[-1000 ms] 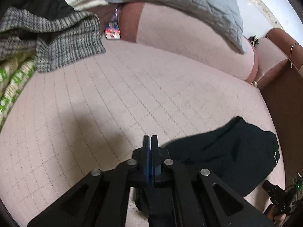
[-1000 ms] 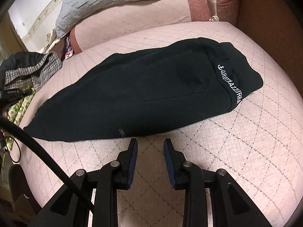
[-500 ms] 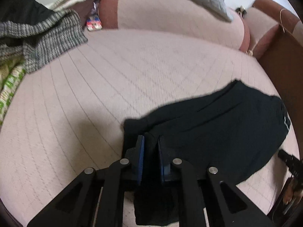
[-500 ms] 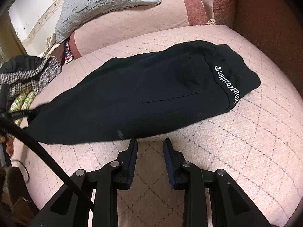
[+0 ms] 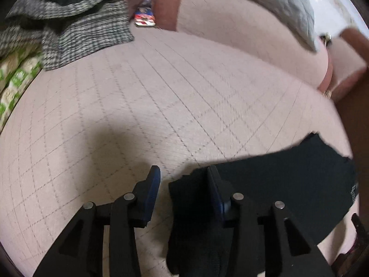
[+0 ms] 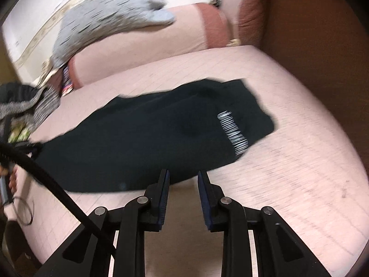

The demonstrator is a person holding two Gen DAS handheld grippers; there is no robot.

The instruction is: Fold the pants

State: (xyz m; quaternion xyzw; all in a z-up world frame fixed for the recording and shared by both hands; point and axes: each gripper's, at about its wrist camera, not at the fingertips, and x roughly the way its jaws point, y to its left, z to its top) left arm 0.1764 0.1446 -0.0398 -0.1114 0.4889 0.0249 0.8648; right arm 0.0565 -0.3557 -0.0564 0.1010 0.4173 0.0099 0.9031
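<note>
Black pants (image 6: 150,138) lie folded lengthwise on the pink quilted bed (image 6: 299,161), with white lettering on the waistband (image 6: 233,131) at the right. In the left wrist view the pants (image 5: 288,184) lie at lower right, their leg end under my right finger. My left gripper (image 5: 183,175) is open and holds nothing, just above the leg end. My right gripper (image 6: 183,177) is open and empty, at the near edge of the pants.
A checked grey garment (image 5: 69,37) and a green patterned cloth (image 5: 16,80) lie at the left. A pink bolster (image 6: 143,53) with a grey quilted blanket (image 6: 110,20) lies at the back. A brown headboard (image 6: 311,34) stands at the right. A black cable (image 6: 46,184) crosses at the left.
My left gripper has opened and let go of the pants' leg end. The right gripper has moved closer to the pants' near edge, still open.
</note>
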